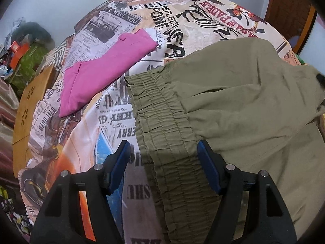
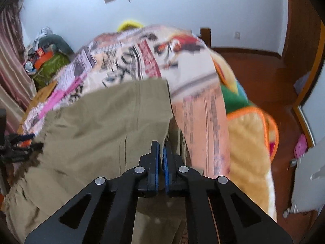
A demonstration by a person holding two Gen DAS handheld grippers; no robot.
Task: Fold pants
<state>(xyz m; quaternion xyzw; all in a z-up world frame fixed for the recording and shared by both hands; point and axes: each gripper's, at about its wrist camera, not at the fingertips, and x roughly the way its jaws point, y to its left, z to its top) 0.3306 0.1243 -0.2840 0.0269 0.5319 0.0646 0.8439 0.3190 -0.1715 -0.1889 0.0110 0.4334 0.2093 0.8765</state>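
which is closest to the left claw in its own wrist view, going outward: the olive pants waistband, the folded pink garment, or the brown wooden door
1. Elasticated waistband of the olive green pants, running between the open left claw fingers.
2. Folded pink garment, up and left on the newspaper-print bedspread.
3. Brown wooden door, top right, beyond the bed.

Right-wrist view's motion-blurred, bedsheet (image 2: 154,59) print unreadable, and olive pants (image 2: 97,126) run off bottom edge, so can't tell if right gripper (image 2: 161,152) pinches fabric.

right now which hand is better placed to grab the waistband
Left: its open fingers straddle the olive-green pants' elastic waistband. The right fingers are shut, over the plain fabric.
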